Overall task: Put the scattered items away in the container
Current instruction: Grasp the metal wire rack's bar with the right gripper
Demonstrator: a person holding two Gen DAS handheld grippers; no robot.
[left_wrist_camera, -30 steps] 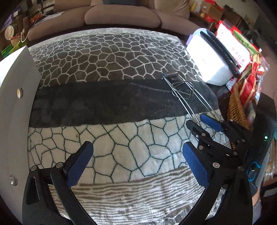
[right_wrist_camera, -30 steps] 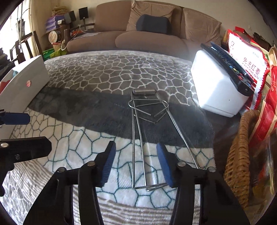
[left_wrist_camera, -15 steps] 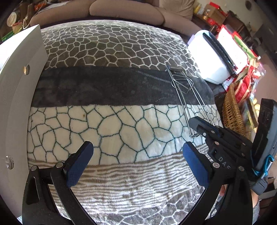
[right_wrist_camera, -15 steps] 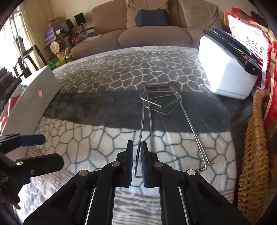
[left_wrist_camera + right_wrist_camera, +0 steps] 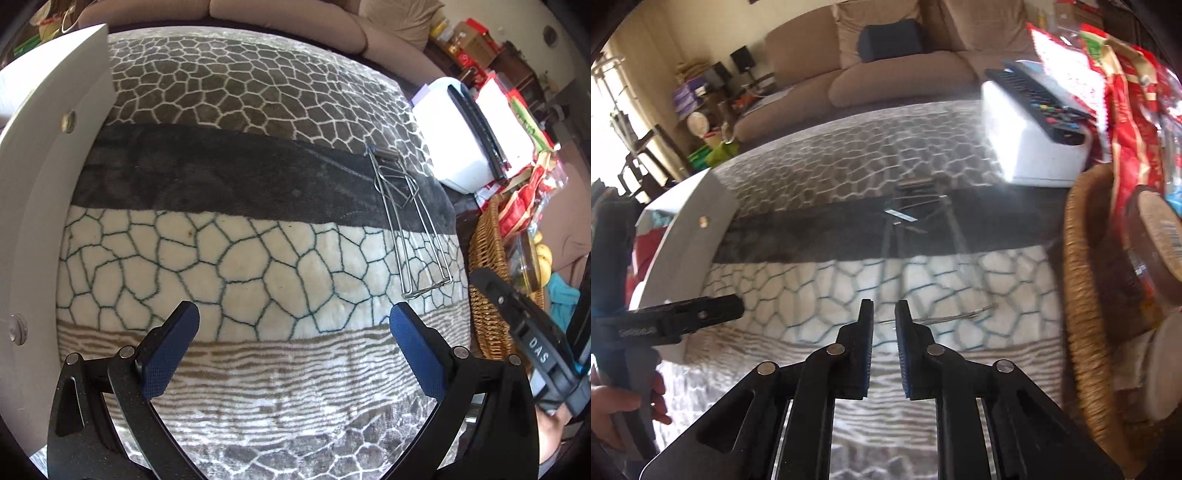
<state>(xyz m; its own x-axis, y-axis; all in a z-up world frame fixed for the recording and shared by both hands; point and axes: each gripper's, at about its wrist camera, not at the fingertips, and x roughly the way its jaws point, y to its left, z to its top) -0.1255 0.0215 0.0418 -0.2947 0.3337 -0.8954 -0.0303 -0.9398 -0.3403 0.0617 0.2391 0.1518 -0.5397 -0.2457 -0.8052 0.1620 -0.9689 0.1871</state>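
Left hand-held gripper (image 5: 293, 345) hovers over the blanket-covered surface (image 5: 229, 258) with its blue-padded fingers spread wide and nothing between them. Right hand-held gripper (image 5: 884, 321), seen in a motion-blurred frame, has its fingers drawn nearly together with a narrow gap, gripping nothing. The wire rack (image 5: 410, 225) lies flat on the blanket toward its right side, its near end just ahead of the right gripper's tips, not touching them. A white container (image 5: 55, 177) stands along the left edge. A white box (image 5: 452, 147) carrying a remote (image 5: 1038, 105) and a wicker basket (image 5: 487, 280) sit to the right.
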